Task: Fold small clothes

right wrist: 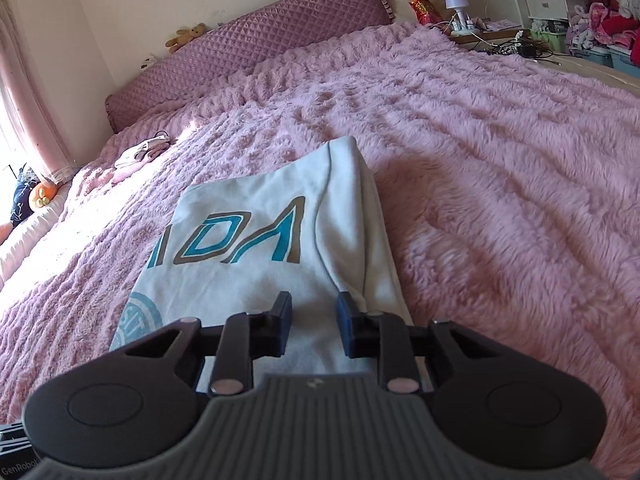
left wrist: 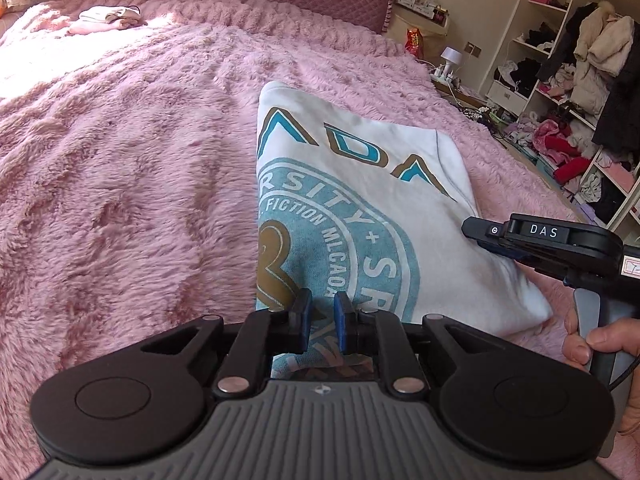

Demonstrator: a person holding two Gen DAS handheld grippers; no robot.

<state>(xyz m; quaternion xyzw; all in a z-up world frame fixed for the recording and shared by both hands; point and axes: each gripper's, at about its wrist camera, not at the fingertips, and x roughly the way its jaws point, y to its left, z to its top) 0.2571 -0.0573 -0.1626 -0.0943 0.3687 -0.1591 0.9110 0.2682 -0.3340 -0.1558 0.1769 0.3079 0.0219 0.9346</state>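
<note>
Both views were brightly lit by daylight. In the right wrist view it was admitted through a curtained window (right wrist: 16, 92) at the left edge, where the picture was washed out. A glaring sunlit patch was thrown across the far side of the pink blanket (left wrist: 120, 128), and a soft shadow was cast beside the folded white shirt (right wrist: 256, 240). Strong fisheye curving was seen at the edges, the corners were darkened, and focus was kept sharp throughout.
</note>
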